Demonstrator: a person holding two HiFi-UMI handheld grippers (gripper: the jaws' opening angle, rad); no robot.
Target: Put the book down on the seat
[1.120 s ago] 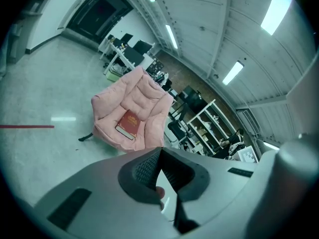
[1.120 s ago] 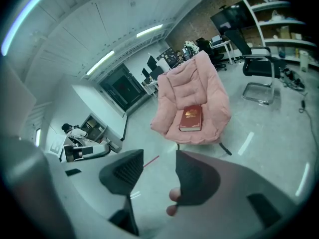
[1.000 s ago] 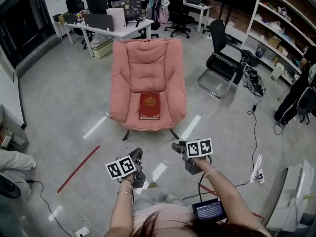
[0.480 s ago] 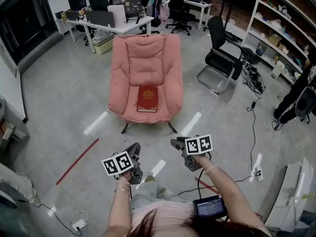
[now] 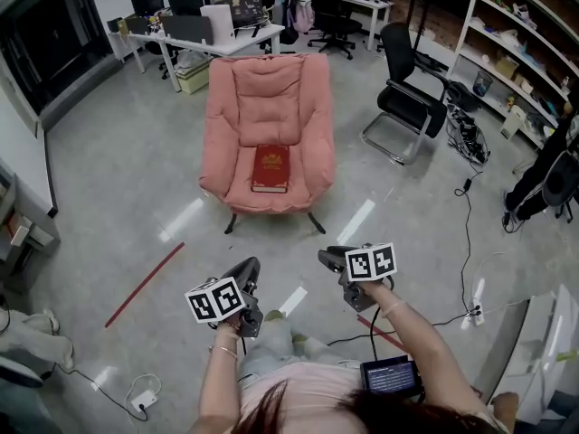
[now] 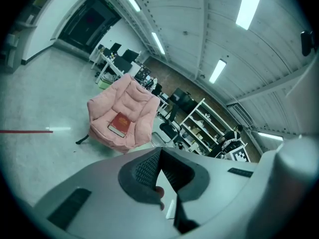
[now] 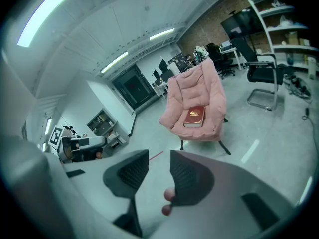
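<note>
The book (image 5: 270,167) lies flat on the seat (image 5: 271,204) of the pink armchair (image 5: 271,89), cover up and square to the cushion. Both claws are well apart from it. The left claw (image 6: 160,156) is pressed together with nothing in it. The right claw (image 7: 159,167) stands partly spread, its jaws having just been closing — nothing is between them.

By the look of things the task is done — the book is down and neither claw holds anything.

As for handling, it seems a thick hardback, so it is likely stiff and fairly heavy for a single claw, and its smooth cover could slip. A hold across the boards at the middle of a long edge, near the spine, would probably keep it from fanning open or tipping. The cushion looks soft enough to give, so one jaw could slide beneath.
</note>
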